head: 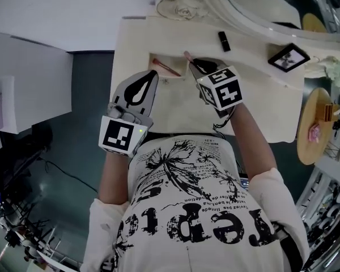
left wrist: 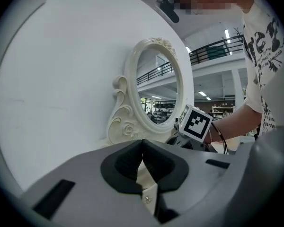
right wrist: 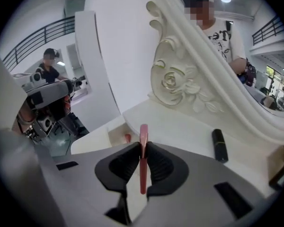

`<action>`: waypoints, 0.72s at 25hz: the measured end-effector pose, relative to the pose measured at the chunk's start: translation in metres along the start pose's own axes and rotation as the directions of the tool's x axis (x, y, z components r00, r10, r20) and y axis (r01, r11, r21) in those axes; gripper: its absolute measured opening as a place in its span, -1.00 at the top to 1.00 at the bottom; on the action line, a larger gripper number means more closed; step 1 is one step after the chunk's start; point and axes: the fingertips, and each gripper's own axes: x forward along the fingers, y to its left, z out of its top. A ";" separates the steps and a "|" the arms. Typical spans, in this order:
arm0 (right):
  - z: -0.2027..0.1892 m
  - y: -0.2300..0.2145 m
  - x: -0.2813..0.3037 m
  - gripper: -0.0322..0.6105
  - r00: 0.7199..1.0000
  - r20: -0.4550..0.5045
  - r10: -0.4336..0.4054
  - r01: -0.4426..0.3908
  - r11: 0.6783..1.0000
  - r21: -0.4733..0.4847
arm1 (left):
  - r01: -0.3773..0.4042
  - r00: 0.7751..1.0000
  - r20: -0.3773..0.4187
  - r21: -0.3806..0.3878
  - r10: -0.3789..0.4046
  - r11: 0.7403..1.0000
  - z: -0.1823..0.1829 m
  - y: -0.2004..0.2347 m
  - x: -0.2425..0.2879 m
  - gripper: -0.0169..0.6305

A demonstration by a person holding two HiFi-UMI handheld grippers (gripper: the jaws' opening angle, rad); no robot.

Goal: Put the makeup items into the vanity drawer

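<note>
Right gripper view: the right gripper is pinched on a slim pink makeup stick, which stands upright between the pads. Head view puts the stick's tip at the right edge of the open vanity drawer, at 12 o'clock from the person. A second pink item lies inside the drawer. A black lipstick rests on the vanity top, at 1 o'clock from that gripper. The left gripper, at the drawer's 7 o'clock, has its jaws pressed together with nothing between them.
</note>
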 end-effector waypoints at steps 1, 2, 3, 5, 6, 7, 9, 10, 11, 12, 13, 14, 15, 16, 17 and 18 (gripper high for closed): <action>0.005 0.008 0.005 0.70 1.000 0.001 0.023 -0.023 1.000 -0.019 | -0.017 1.000 -0.006 -0.002 0.017 1.000 -0.002 0.006 -0.005 0.91; 0.010 0.015 0.010 0.70 0.999 0.001 0.046 -0.046 0.998 -0.037 | -0.032 0.999 -0.018 -0.002 0.032 0.999 -0.004 0.011 -0.011 0.91; 0.014 0.023 0.015 0.70 0.998 0.000 0.070 -0.070 0.996 -0.054 | -0.049 0.998 -0.026 -0.004 0.048 0.999 -0.006 0.016 -0.015 0.91; 0.020 0.036 0.026 0.70 0.993 -0.008 0.115 -0.116 0.989 -0.095 | -0.084 0.996 -0.022 -0.021 0.083 0.996 -0.007 0.026 -0.021 0.91; 0.022 0.042 0.031 0.70 0.991 -0.015 0.133 -0.134 0.984 -0.119 | -0.096 0.995 -0.034 -0.020 0.095 0.995 -0.010 0.029 -0.025 0.91; 0.022 0.047 0.036 0.70 0.989 -0.025 0.145 -0.147 0.979 -0.144 | -0.104 0.993 -0.057 -0.014 0.103 0.994 -0.015 0.032 -0.028 0.91; 0.020 0.055 0.045 0.70 0.986 -0.048 0.160 -0.166 0.968 -0.187 | -0.123 0.987 -0.102 -0.011 0.121 0.992 -0.025 0.035 -0.035 0.91; 0.017 0.058 0.049 0.70 0.984 -0.059 0.167 -0.176 0.964 -0.200 | -0.134 0.985 -0.114 -0.017 0.132 0.991 -0.029 0.036 -0.038 0.91; 0.015 0.060 0.052 0.70 0.982 -0.069 0.176 -0.187 0.960 -0.207 | -0.146 0.984 -0.111 -0.022 0.142 0.989 -0.031 0.037 -0.041 0.91; 0.013 0.063 0.056 0.69 0.980 -0.079 0.185 -0.197 0.958 -0.209 | -0.155 0.983 -0.100 -0.023 0.152 0.988 -0.032 0.038 -0.042 0.91; 0.011 0.065 0.059 0.69 0.977 -0.087 0.193 -0.207 0.955 -0.210 | -0.164 0.983 -0.091 -0.023 0.161 0.986 -0.032 0.040 -0.043 0.91; 0.010 0.066 0.062 0.69 0.975 -0.094 0.200 -0.216 0.954 -0.209 | -0.171 0.982 -0.087 -0.024 0.169 0.985 -0.032 0.042 -0.045 0.91; 0.010 0.068 0.065 0.69 0.974 -0.098 0.205 -0.221 0.953 -0.205 | -0.177 0.981 -0.085 -0.026 0.174 0.984 -0.033 0.043 -0.046 0.91; 0.010 0.069 0.068 0.69 0.974 -0.099 0.205 -0.221 0.955 -0.196 | -0.181 0.981 -0.083 -0.029 0.178 0.983 -0.033 0.045 -0.048 0.91; 0.011 0.069 0.070 0.69 0.975 -0.095 0.203 -0.218 0.959 -0.183 | -0.183 0.980 -0.084 -0.032 0.179 0.983 -0.033 0.046 -0.049 0.91; 0.012 0.069 0.071 0.69 0.975 -0.087 0.204 -0.217 0.962 -0.167 | -0.183 0.980 -0.087 -0.035 0.180 0.982 -0.034 0.047 -0.049 0.91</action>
